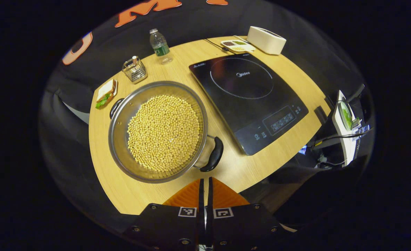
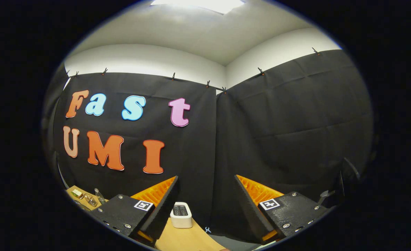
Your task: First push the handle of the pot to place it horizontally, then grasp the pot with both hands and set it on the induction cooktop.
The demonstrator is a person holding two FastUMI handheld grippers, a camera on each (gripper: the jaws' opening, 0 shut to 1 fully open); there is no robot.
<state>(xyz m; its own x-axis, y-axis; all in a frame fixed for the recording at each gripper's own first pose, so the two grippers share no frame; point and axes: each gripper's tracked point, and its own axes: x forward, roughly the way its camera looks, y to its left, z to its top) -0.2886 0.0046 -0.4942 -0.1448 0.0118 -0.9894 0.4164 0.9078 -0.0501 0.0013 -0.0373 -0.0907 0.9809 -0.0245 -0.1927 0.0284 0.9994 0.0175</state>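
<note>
Lining up to push the pot handle

Left gripper (image 1: 205,183), jaws together for nudging, hovers bottom-centre below the handle (image 1: 214,154); right gripper (image 2: 205,205) stands apart, raised.

Both views are sharp in the middle and bend strongly toward the rim, where detail smears and darkens. In the right gripper view a bright ceiling light (image 2: 198,5) glares at the top edge, washing out the white ceiling around it; the black cloth below stays dim. In the left gripper view the tabletop (image 1: 278,80) is evenly lit from above, with soft, short shadows. The glossy cooktop (image 1: 247,101) and the pot (image 1: 158,130) rim show mild sheen.
</note>
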